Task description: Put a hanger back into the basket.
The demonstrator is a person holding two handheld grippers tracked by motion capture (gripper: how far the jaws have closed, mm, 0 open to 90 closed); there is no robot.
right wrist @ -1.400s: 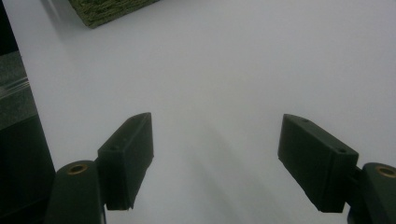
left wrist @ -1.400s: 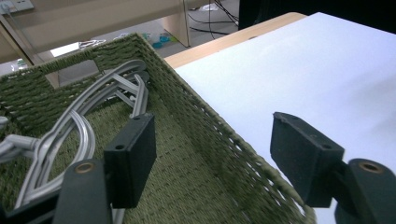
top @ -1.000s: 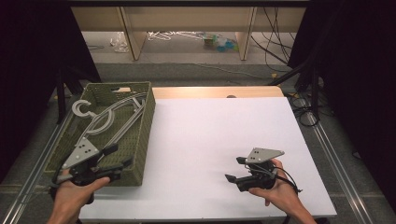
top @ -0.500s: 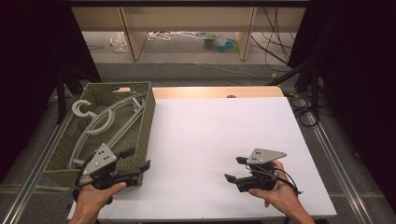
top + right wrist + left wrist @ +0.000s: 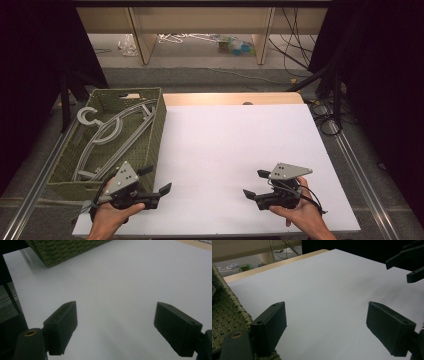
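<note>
**Left gripper swings out of the basket to the worktop's near edge**

Since a second ago the left gripper [image 5: 155, 181] has come out from over the basket [image 5: 159, 131] and moved right, so it now sits at the basket's near right corner, its fingers [image 5: 164, 189] pointing right across the white worktop [image 5: 235, 145]. The right gripper [image 5: 256, 184] has kept its place at the near right of the worktop, fingers pointing left toward the other one.

Grey hangers [image 5: 112, 131] lie in the basket, stacked loosely, their hooks toward the far left corner. Neither gripper touches them; the left one is nearest, just beyond the basket's near wall.

Both pairs of fingers stand wide apart and hold nothing. In the left gripper view the left gripper [image 5: 325, 326] shows bare white worktop [image 5: 324, 290] between its fingers [image 5: 270, 322], with the woven basket [image 5: 227, 312] wall just beside the left finger and the right gripper [image 5: 409, 263] at the upper right, well apart. In the right gripper view the right gripper [image 5: 115, 327] likewise frames bare worktop [image 5: 120, 282], with the basket [image 5: 62, 250] corner farther off at the top.

A person's hands grip both tools from the near edge. The basket sits at the left of the worktop, against the white sheet's left side. Beyond the far edge, a floor with cables and clutter [image 5: 235, 45] lies under a shelf.
</note>
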